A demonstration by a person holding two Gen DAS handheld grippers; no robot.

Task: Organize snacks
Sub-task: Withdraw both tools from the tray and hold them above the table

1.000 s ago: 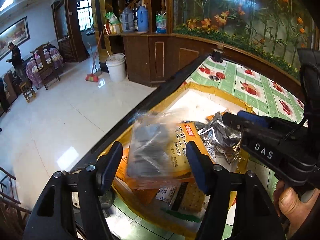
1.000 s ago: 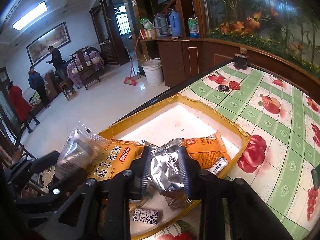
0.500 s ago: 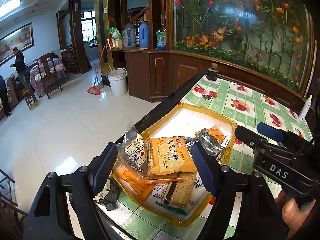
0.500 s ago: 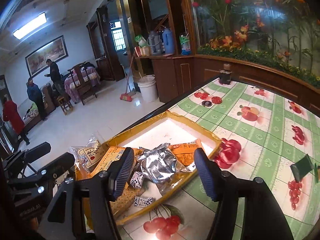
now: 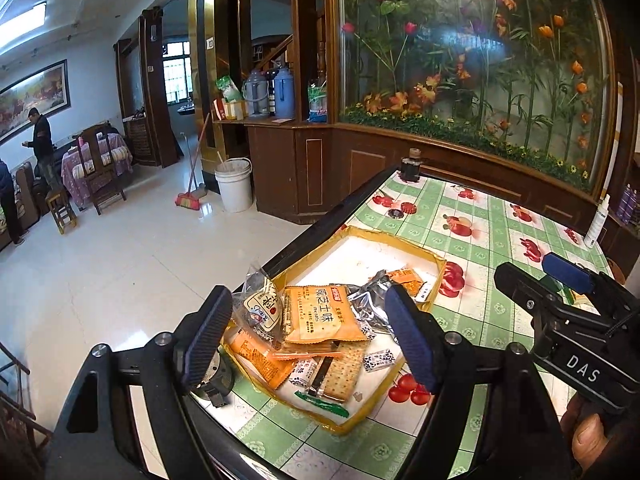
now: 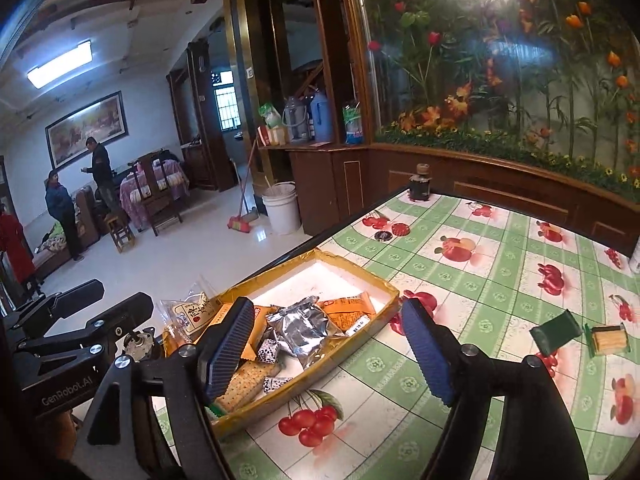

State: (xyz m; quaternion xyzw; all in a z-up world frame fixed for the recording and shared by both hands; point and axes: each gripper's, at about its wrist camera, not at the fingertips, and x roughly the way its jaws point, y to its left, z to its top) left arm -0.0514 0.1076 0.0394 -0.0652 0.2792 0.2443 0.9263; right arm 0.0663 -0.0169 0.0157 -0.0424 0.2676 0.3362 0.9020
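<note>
Left gripper (image 5: 308,340): jaws apart, just been opening, nothing between pads, held above yellow tray (image 5: 438,264). Tray sits near table edge w/ clear snack bag (image 5: 262,304), orange cracker pack (image 5: 320,314), silver foil pouch (image 6: 304,326). Right gripper (image 6: 330,350): jaws apart, just been opening, empty, above tray's right rim.

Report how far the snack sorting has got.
Done: most snacks, including the silver packet and orange cracker pack, lie in the yellow tray. In hand: nothing; the left gripper and right gripper, jaws just opened, are empty. Left: the green packet on the tablecloth.
</note>
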